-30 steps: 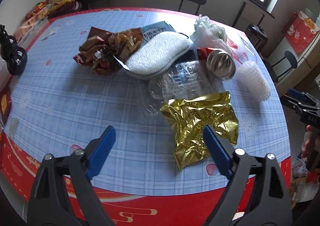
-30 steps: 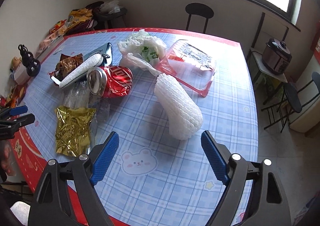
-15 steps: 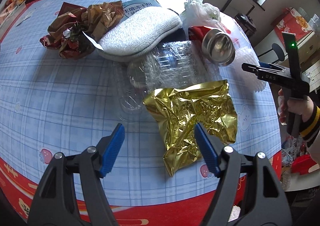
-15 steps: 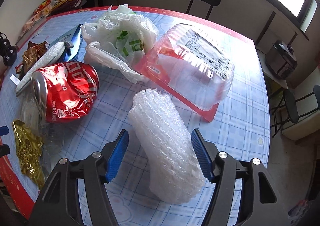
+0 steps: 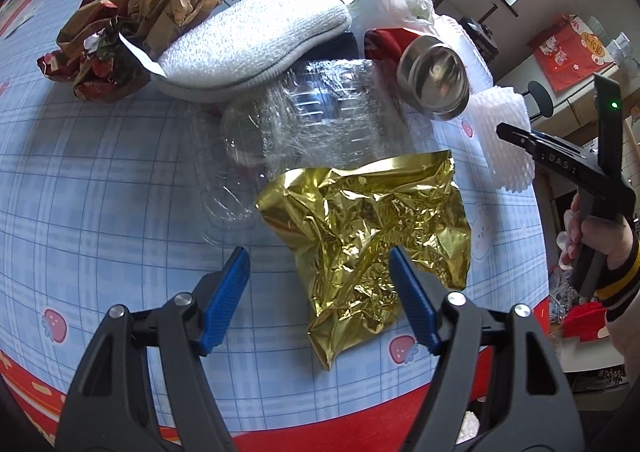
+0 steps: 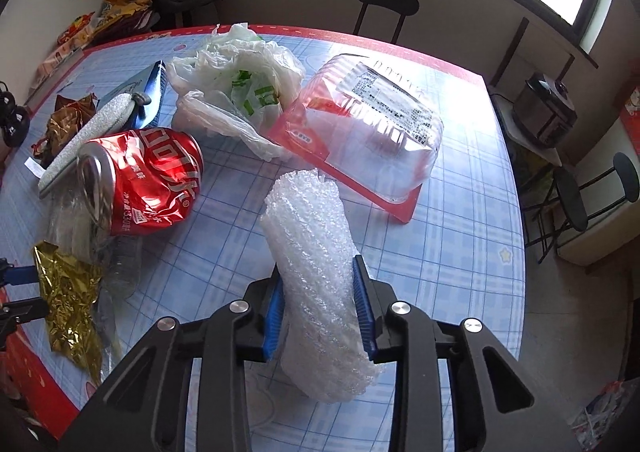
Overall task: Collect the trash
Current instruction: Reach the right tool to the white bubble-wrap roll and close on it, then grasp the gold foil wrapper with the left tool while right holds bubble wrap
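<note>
My right gripper is closing on a white foam net sleeve, and its blue pads press the sleeve's sides where it lies on the checked table. My left gripper stands open low over the near edge of a crumpled gold foil bag, which lies partly between its fingers untouched. Behind the bag lie a crushed clear bottle and a dented red can. In the left wrist view a hand holds the right gripper at the foam sleeve.
A clear clamshell box with a red rim and a white plastic bag lie behind the sleeve. A white padded pouch and brown crumpled wrappers sit further left. Stools and a rice cooker stand beyond the table.
My right gripper came forward and down over the foam sleeve and closed from wide open onto it. My left gripper sank closer to the gold bag, with its jaws slightly narrower.
</note>
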Available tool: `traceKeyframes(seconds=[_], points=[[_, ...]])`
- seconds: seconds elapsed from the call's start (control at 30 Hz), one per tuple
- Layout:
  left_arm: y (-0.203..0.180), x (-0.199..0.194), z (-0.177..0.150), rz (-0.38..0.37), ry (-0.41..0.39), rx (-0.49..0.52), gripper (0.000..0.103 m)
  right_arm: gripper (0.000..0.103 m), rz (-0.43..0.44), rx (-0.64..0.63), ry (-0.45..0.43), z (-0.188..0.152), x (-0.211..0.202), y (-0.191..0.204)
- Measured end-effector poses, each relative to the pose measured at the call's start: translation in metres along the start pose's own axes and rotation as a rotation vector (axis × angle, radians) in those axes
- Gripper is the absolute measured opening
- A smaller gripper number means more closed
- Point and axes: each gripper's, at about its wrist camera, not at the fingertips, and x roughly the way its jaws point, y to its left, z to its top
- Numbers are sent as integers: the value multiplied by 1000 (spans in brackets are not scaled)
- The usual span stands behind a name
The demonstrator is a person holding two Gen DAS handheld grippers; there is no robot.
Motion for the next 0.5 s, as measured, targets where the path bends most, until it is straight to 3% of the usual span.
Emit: traceKeyframes(seconds=[0.27,0.5], points=[[-3,10,1,-29,8,33,65,31,129,172,-45,-36,-43,9],[-12,22,-3,1,19,94,65,31,91,178,-68,-48,-58,14]])
